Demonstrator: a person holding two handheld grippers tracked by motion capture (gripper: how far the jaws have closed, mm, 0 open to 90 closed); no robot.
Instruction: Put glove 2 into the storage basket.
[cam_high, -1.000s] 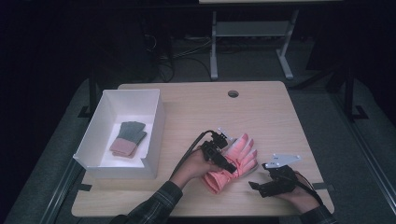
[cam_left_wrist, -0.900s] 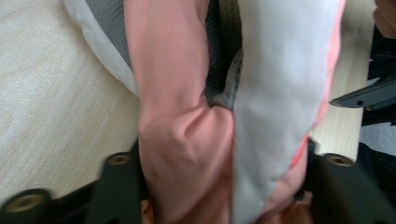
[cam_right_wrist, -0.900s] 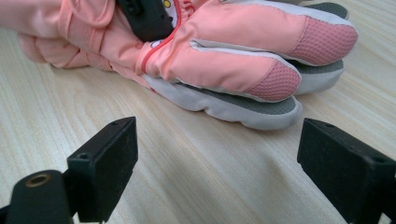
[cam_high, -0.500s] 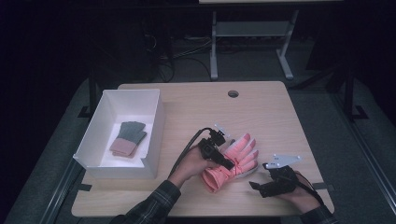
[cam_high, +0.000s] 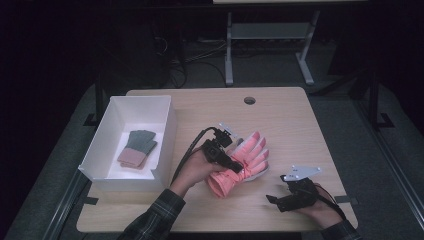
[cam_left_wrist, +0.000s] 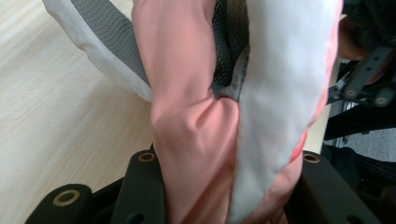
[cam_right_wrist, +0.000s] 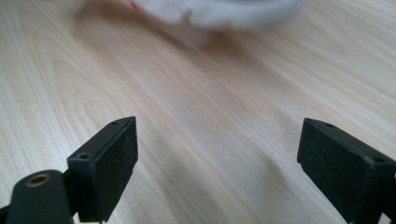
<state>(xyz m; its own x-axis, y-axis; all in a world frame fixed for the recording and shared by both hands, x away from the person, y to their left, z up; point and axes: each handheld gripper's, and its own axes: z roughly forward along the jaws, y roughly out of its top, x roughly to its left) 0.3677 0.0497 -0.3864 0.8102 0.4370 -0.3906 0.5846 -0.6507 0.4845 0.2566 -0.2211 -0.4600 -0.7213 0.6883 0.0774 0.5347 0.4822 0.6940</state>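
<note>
my left gripper (cam_high: 235, 161) is clamped on the pink glove (cam_high: 241, 165), jaws just drawn in around its bunched cuff. in the left gripper view the soft fabric (cam_left_wrist: 196, 116) puckers between my two black jaws: smooth salmon cloth, a pale grey panel, a dark dotted grip patch. the glove sits at centre frame in the high view, its fingers fanned toward the upper right. my right gripper (cam_high: 274, 200) rests at lower right, jaws spread wide with nothing between them, bare pale wood grain of the table (cam_right_wrist: 196, 140) under them. at left, one white rectangular box (cam_high: 165, 145) with two folded cloth items (cam_high: 138, 148) inside, flat and matte.
</note>
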